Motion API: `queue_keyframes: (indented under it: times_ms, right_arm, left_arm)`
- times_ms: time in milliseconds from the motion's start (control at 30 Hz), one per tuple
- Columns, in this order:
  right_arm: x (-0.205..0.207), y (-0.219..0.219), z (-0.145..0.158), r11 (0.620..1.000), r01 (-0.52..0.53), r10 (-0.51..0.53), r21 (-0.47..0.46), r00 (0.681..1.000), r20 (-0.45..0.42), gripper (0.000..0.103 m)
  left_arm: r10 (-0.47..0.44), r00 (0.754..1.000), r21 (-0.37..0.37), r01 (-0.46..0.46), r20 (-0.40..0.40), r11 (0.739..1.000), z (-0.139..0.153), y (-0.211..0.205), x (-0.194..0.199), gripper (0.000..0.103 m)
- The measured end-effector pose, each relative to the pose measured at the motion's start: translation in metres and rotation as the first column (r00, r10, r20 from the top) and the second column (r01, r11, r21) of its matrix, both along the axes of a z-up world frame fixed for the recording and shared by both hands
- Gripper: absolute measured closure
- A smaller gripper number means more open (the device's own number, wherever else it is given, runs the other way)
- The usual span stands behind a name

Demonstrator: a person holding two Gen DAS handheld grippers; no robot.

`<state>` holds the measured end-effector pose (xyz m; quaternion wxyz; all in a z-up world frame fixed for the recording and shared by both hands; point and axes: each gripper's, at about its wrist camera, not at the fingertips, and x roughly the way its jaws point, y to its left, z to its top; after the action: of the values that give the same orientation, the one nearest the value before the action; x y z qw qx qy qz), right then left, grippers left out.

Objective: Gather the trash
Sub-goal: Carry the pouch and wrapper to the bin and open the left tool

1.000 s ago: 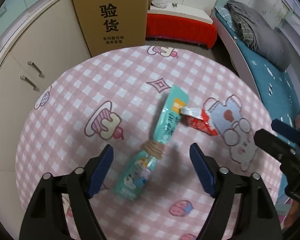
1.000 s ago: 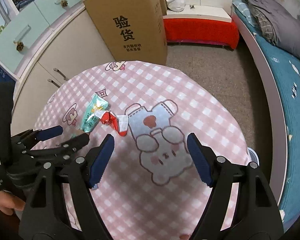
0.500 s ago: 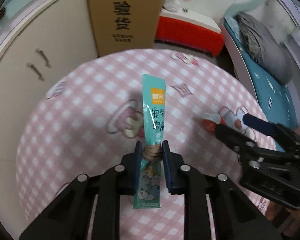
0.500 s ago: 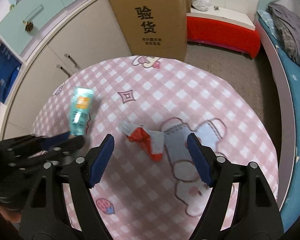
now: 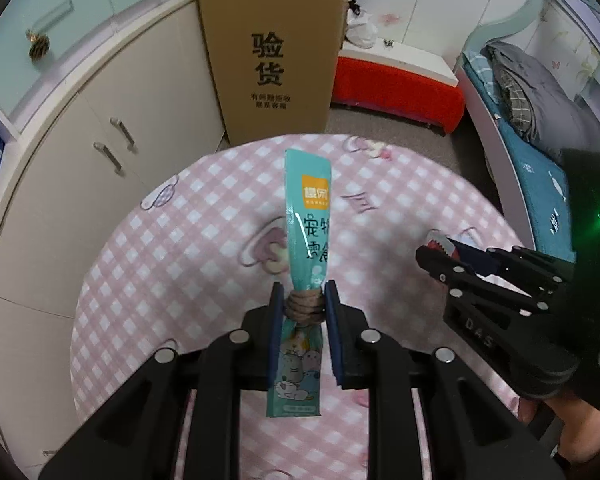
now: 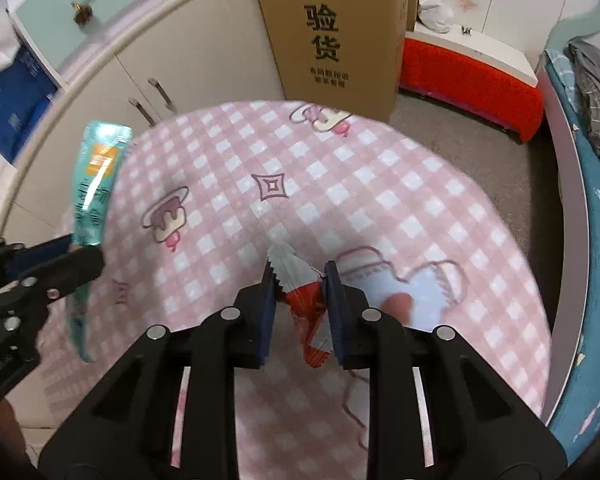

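Both packets have come up off the desk [image 5: 148, 280] since a second ago. The left gripper [image 5: 305, 308] pinches the teal pouch [image 5: 308, 216] at its twine-bound waist; the right gripper [image 6: 296, 300] clamps the red wrapper [image 6: 306, 300], beside the pouch. The slick wrapper could slip out.

The cardboard box [image 5: 274, 56] reads "验货" in large black characters. The right gripper [image 5: 436, 254] body carries "DAS".
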<state>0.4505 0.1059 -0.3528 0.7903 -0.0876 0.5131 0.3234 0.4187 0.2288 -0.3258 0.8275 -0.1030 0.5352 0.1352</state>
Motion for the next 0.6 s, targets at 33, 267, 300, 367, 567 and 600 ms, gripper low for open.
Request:
queue_keyframes:
  times_ms: [33,267,300,367,567,600]
  right_arm:
    - [-0.001,-0.010,0.006,1.000,0.009,-0.009,0.021,1.000,-0.004,0.080]
    - [-0.006,-0.126,0.049,0.982,0.116,-0.113,0.147,0.993,-0.033,0.080]
    - [-0.007,-0.148,0.054,0.979,0.135,-0.131,0.151,0.991,-0.036,0.080]
    - [-0.009,-0.188,0.061,0.973,0.170,-0.166,0.154,0.985,-0.041,0.080]
    - [-0.012,-0.314,0.079,0.944,0.288,-0.285,0.158,0.958,-0.041,0.080]
    - [-0.013,-0.331,0.082,0.939,0.306,-0.304,0.159,0.952,-0.037,0.080]
  left_arm:
    - [-0.006,1.000,0.008,0.006,0.001,1.000,0.004,-0.009,0.001,0.083]
    - [-0.076,0.996,0.009,0.075,0.043,0.997,0.034,-0.100,0.012,0.083]
    - [-0.085,0.995,0.006,0.085,0.049,0.996,0.037,-0.115,0.014,0.083]
    - [-0.105,0.993,-0.005,0.106,0.061,0.994,0.045,-0.151,0.018,0.083]
    - [-0.211,0.973,-0.054,0.216,0.092,0.975,0.060,-0.268,0.031,0.083]
    - [-0.237,0.967,-0.064,0.243,0.097,0.968,0.062,-0.291,0.034,0.083]
